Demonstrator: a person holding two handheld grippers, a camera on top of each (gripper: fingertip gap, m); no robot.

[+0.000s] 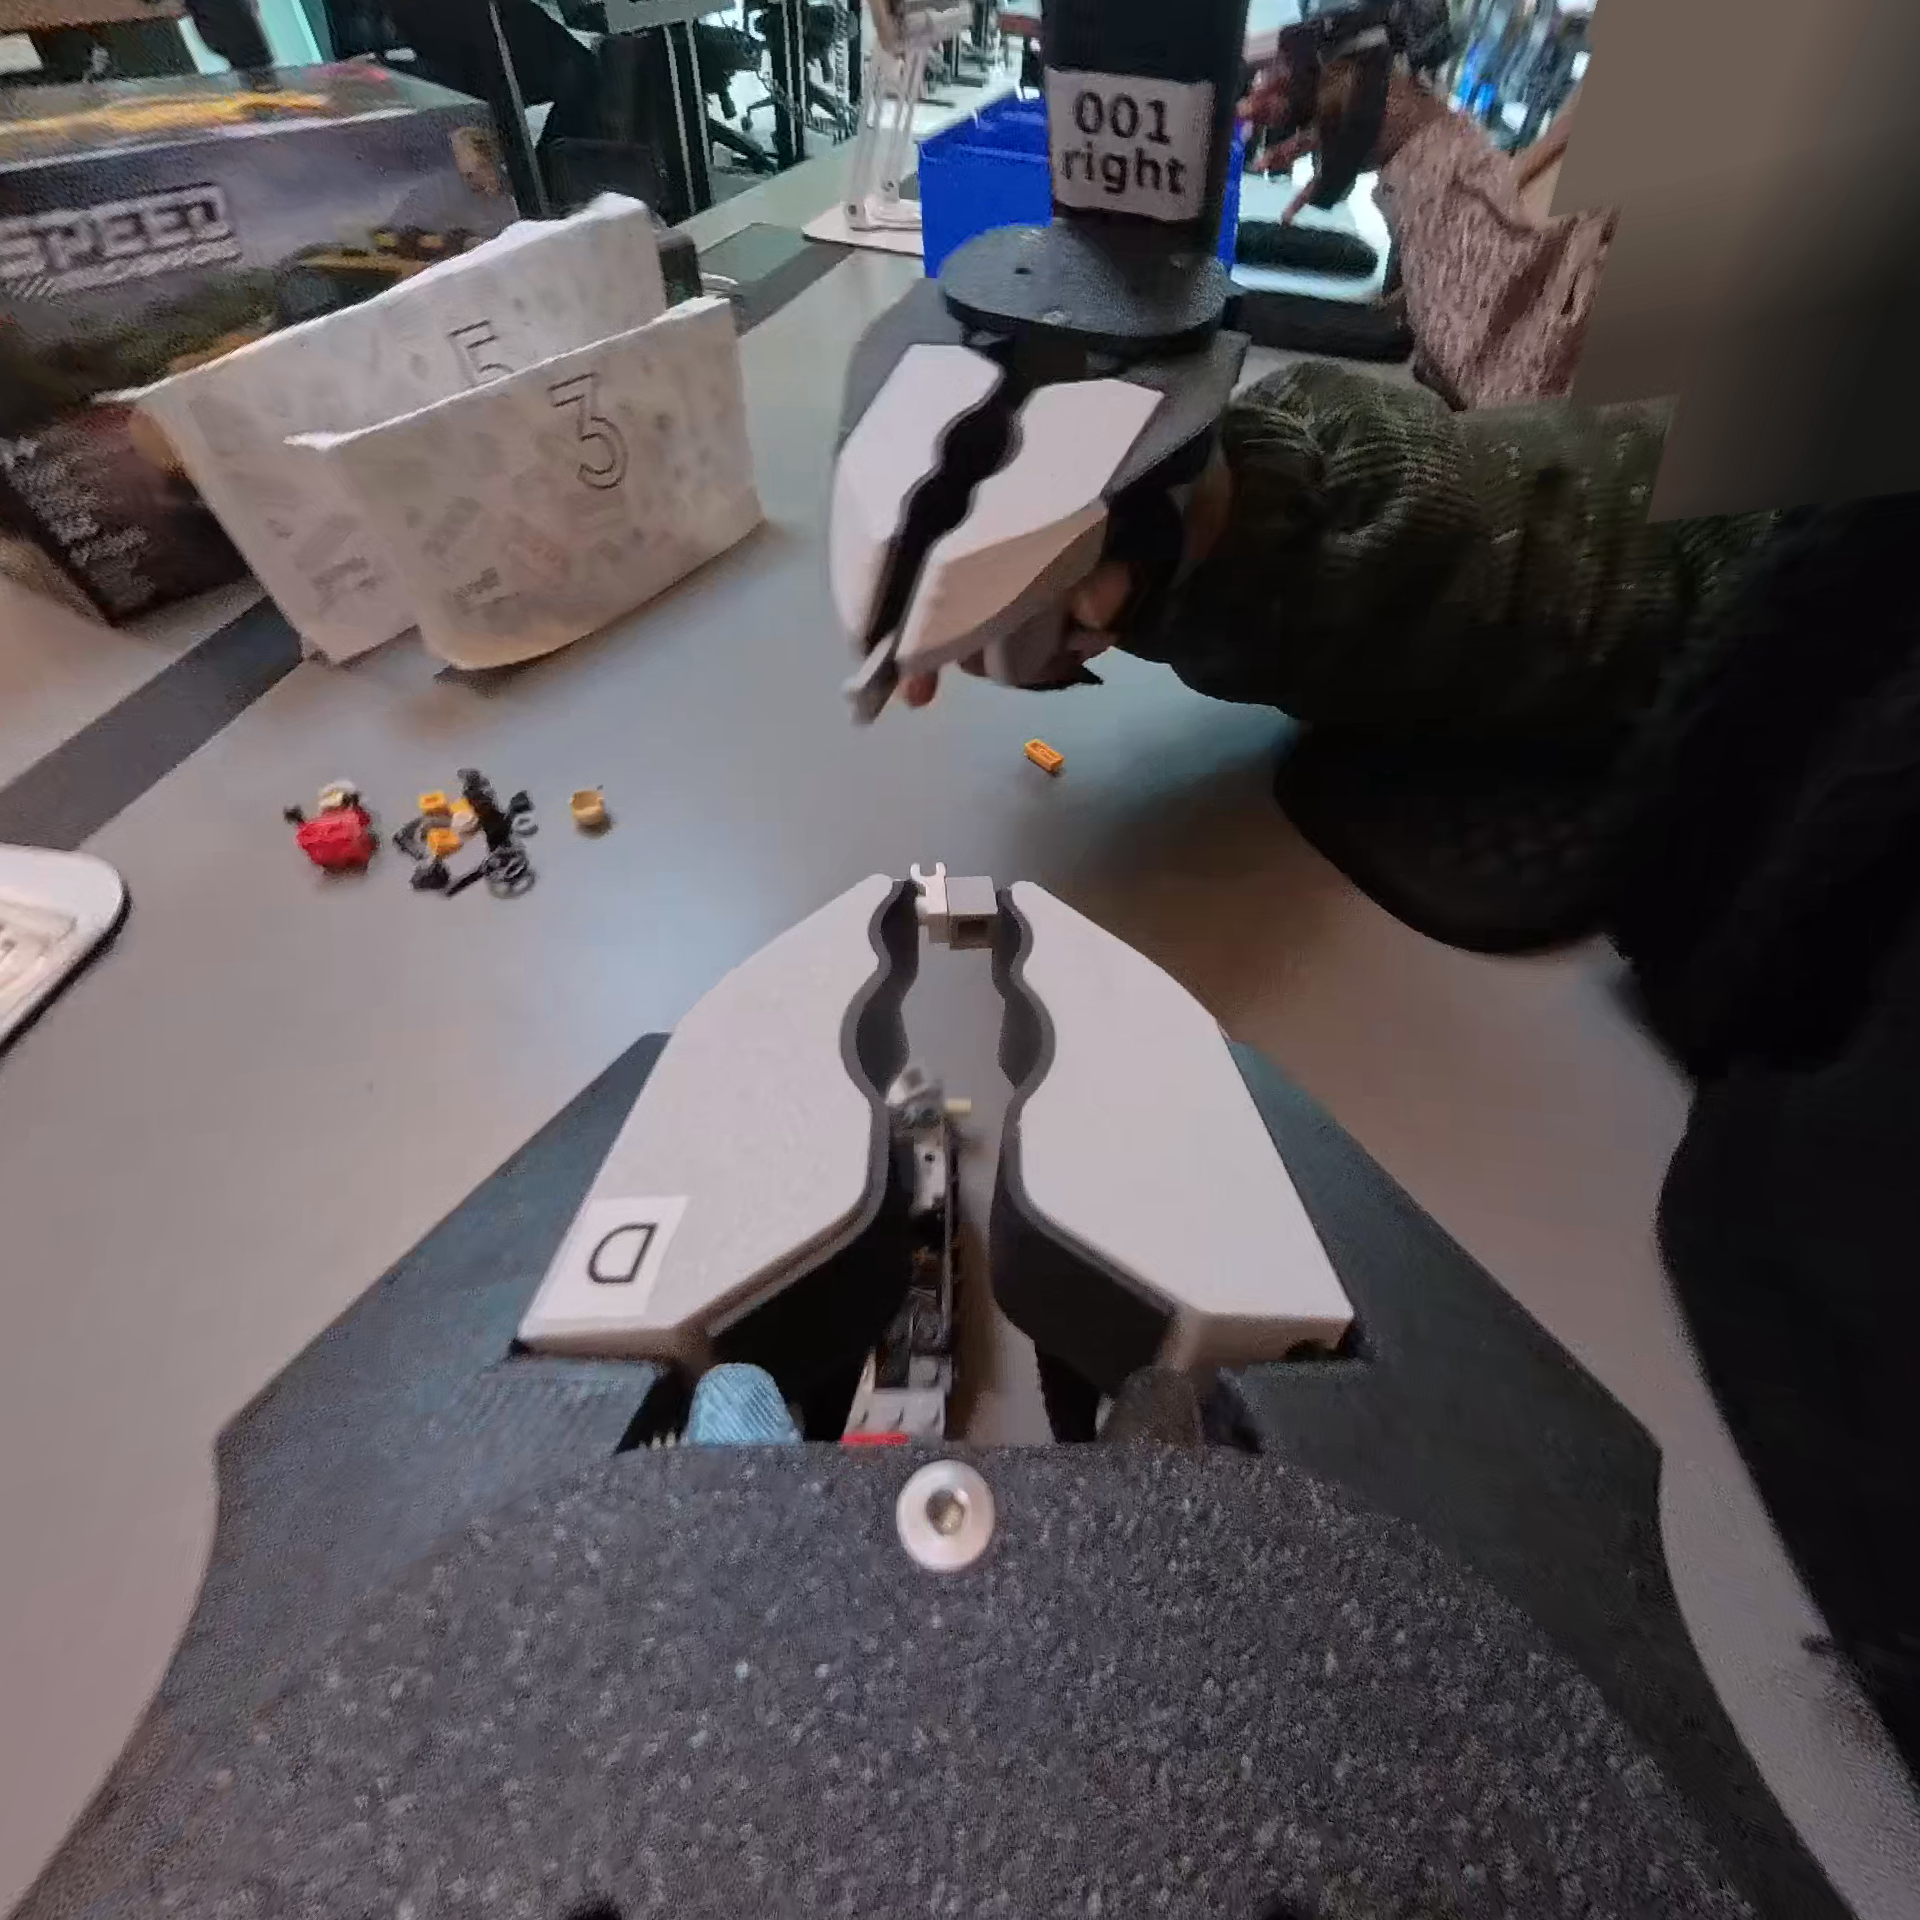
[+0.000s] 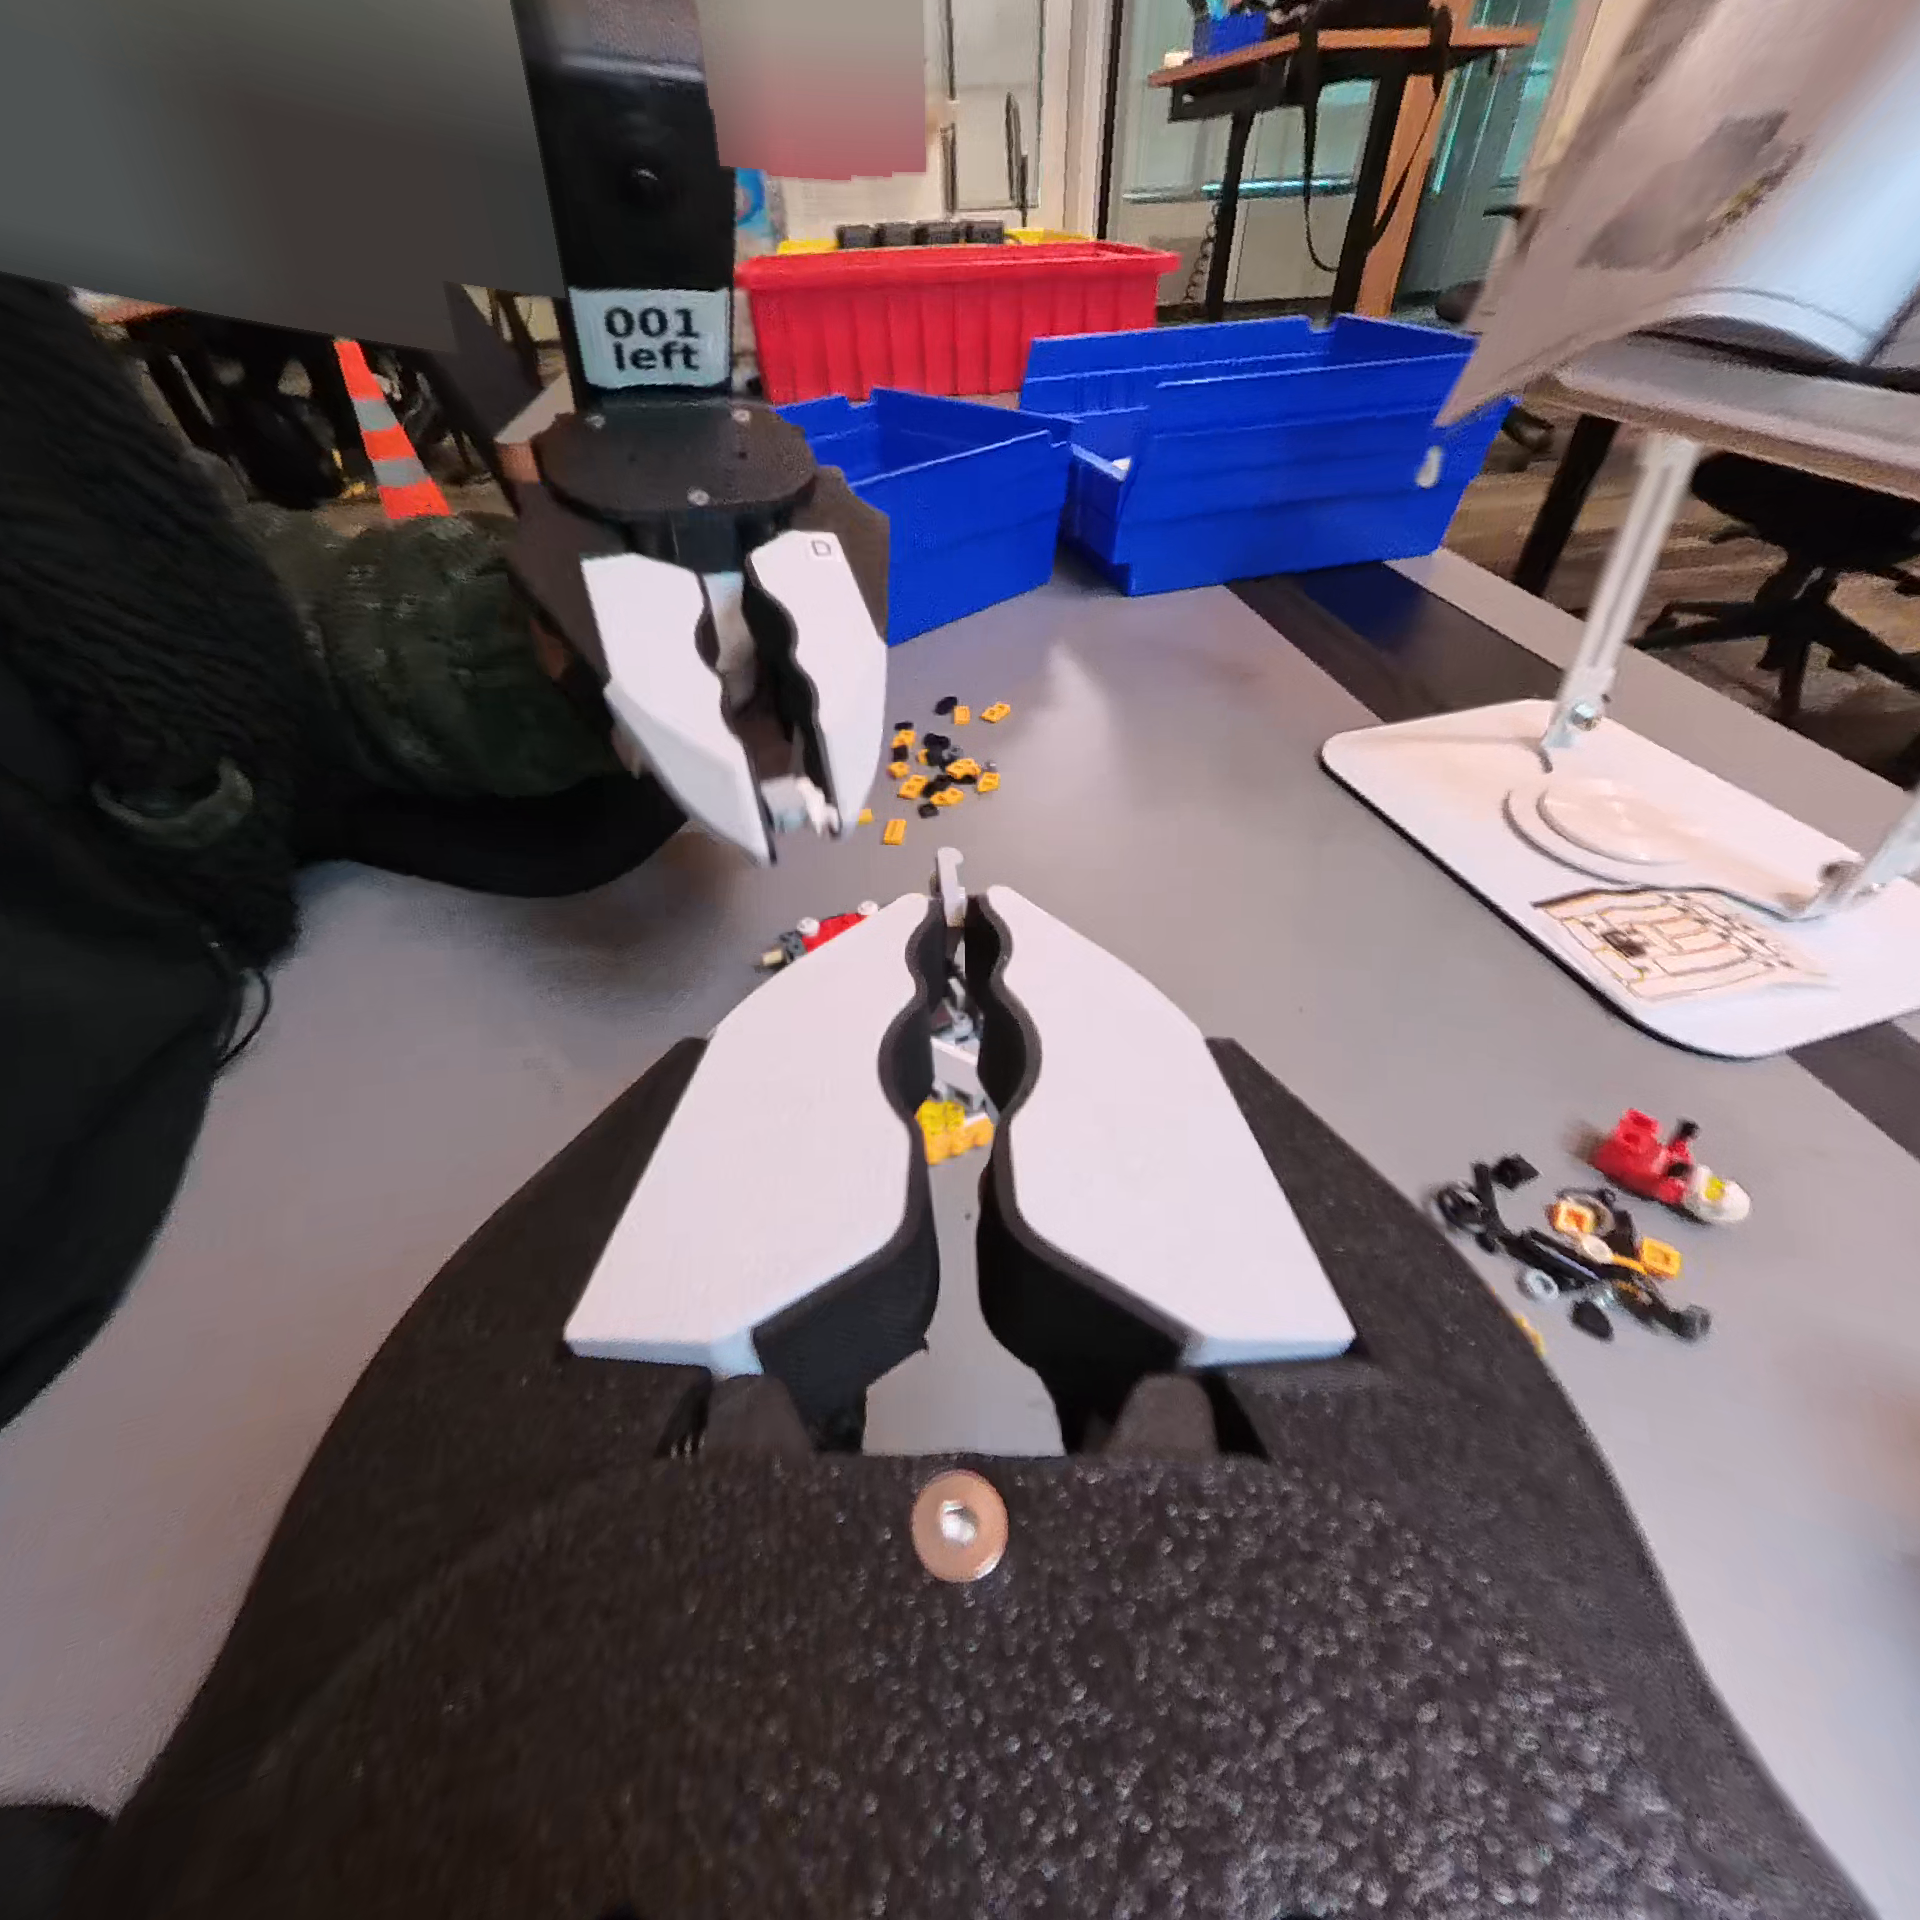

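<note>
A grey desk (image 2: 1195, 790) carries everything, its far edge crowded by blue bins (image 2: 1247, 447) and a red bin (image 2: 956, 312); the room beyond is soft and hard to read. A white lamp base (image 2: 1621, 831) sits at the right of the right wrist view, its arm cut off by the frame, with a printed sheet (image 2: 1662, 951) lying on it. In the left wrist view two white paper bags (image 1: 540, 488) stand before a dark printed box (image 1: 208, 208), only partly in frame. A person's dark green knitted sleeve (image 1: 1403, 540) hides most of the hand behind the farther tool.

The left hand-held gripper (image 1: 961, 914) is closed to a narrow gap on a small grey brick with a white clip piece (image 1: 964, 912), both fingertips pressing its sides, held above the desk. The right hand-held gripper (image 2: 951, 909) is almost fully closed, pinching a thin pale grey clip-like piece (image 2: 948, 883) that stands up past its tips; its lower part is hidden between the fingers.

Between each gripper's fingers, farther back, parts of a small brick model show, too blurred and cut off to identify. Loose pieces lie about: a scatter of yellow and black bits (image 2: 940, 769), a red lump with black and yellow parts (image 2: 1600, 1216), a tan cup-shaped piece (image 1: 589, 808) and one orange brick (image 1: 1044, 755).
</note>
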